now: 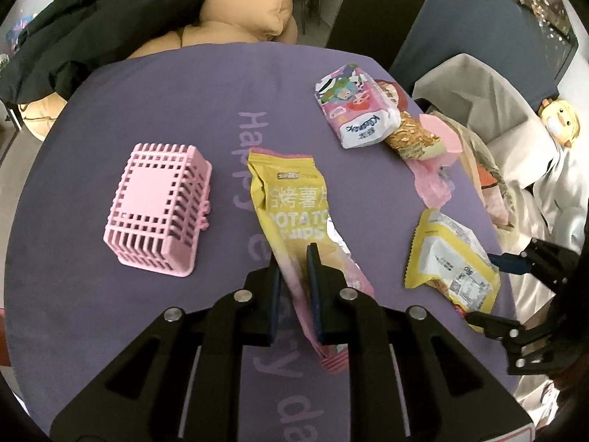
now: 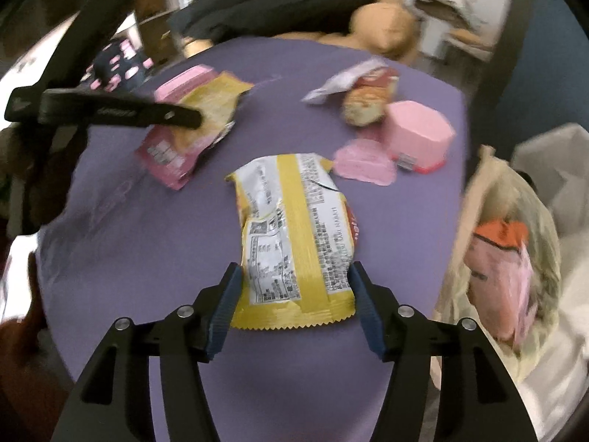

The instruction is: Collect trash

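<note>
Left hand-held gripper [image 1: 294, 269] and right hand-held gripper [image 2: 294, 294], matte black linkages, silver screws, ribbed blue pads [image 2: 224, 305]

**Count of things on the purple surface**

Two tools: left tool [image 1: 294, 276], right tool [image 2: 294, 305]. Three snack bags: potato chip bag [image 1: 294, 213], yellow-and-white wrapper [image 2: 291, 235], biscuit packet [image 1: 408, 136]. One tissue pack [image 1: 355, 107]. One upturned pink basket [image 1: 158, 206]. One pink tub [image 2: 419, 132] with one loose pink lid [image 2: 362, 165]. One filled plastic bag [image 2: 515, 250] at the edge, contents perhaps several, too blurred to count.
</note>
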